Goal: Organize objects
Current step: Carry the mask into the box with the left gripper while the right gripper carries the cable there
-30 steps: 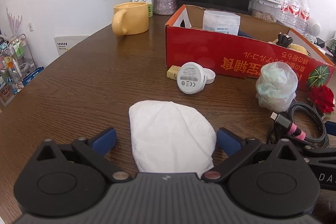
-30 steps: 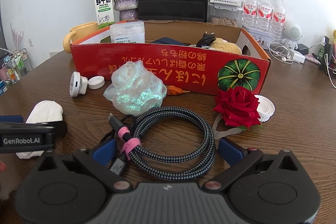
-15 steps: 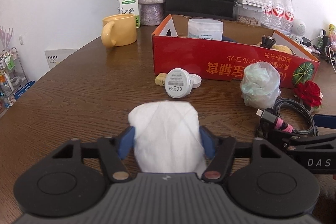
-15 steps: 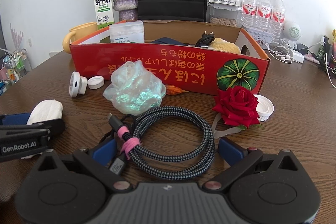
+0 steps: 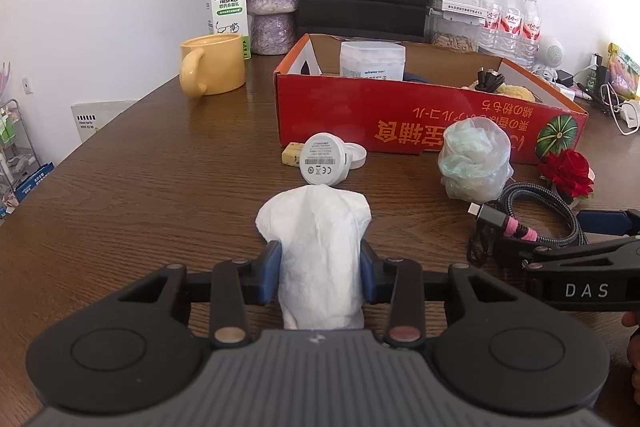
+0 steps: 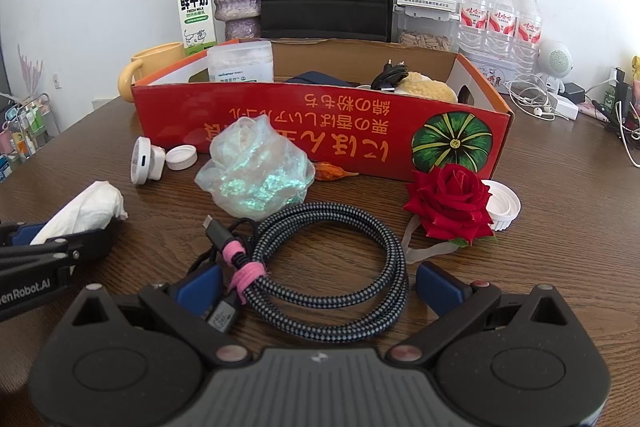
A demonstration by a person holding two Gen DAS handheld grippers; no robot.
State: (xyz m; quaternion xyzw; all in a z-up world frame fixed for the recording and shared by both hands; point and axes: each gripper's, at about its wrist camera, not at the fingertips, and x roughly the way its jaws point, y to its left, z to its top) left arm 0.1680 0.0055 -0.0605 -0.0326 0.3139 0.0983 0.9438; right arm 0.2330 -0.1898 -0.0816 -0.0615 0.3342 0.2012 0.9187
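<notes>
My left gripper (image 5: 320, 273) is shut on a white crumpled tissue (image 5: 316, 235) and holds it just above the brown table; the tissue also shows in the right wrist view (image 6: 86, 209). My right gripper (image 6: 318, 285) is open, its blue pads on either side of a coiled braided cable (image 6: 320, 267) lying on the table. The red cardboard box (image 5: 420, 119) stands beyond, holding a plastic container (image 5: 372, 61) and other items.
A white round device (image 5: 324, 163), a white cap (image 5: 356, 155), a clear bag bundle (image 6: 256, 171), a red rose (image 6: 450, 201) and a white lid (image 6: 504, 205) lie before the box. A yellow mug (image 5: 212, 69), milk carton (image 5: 226, 3), vase and water bottles (image 6: 500, 19) stand behind.
My left gripper closed on the tissue, squeezing it narrower, and lifted it off the table. The right gripper and cable stayed still.
</notes>
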